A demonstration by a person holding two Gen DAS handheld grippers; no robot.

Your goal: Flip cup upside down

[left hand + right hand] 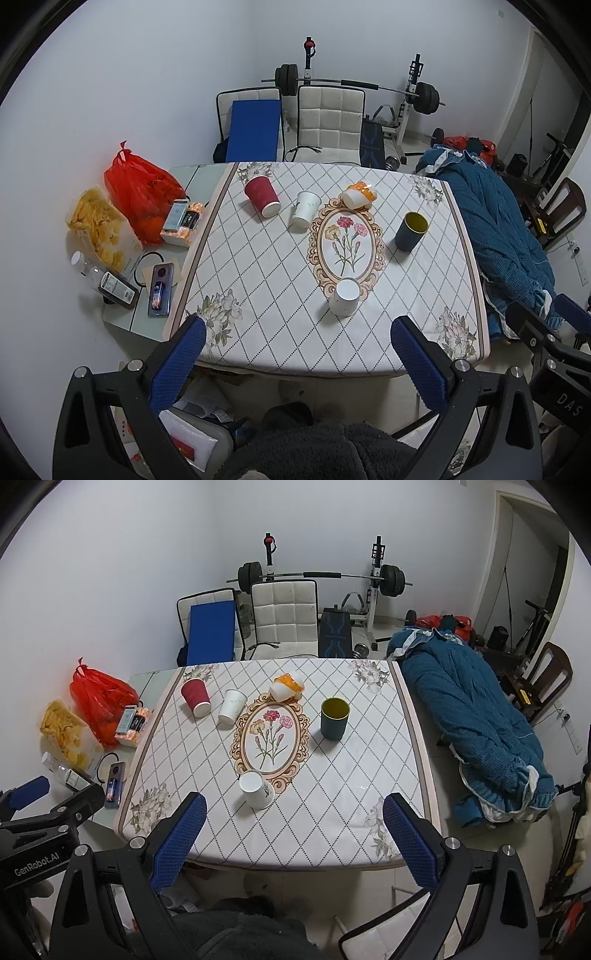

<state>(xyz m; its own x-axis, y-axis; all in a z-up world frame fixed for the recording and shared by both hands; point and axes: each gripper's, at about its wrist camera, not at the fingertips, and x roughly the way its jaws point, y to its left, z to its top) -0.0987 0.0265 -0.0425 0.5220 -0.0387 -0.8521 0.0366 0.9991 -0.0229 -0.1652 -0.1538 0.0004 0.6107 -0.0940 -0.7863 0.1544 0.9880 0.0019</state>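
Several cups stand on the patterned tablecloth (280,280). A dark blue cup (410,231) with a yellow inside stands upright, mouth up, at the right; it also shows in the right wrist view (334,719). A red cup (262,195) (196,697), a white paper cup (305,209) (231,706) and a near white cup (345,296) (255,788) stand on the cloth. An orange and white cup (359,195) (288,686) lies on its side at the back. My left gripper (299,334) and right gripper (293,812) are open and empty, above the table's near edge.
A red bag (142,192), a bag of chips (99,229), phones and a bottle lie on the bare strip at the table's left. White chairs (328,122) and a barbell rack stand behind. A blue quilt (472,716) is draped to the right.
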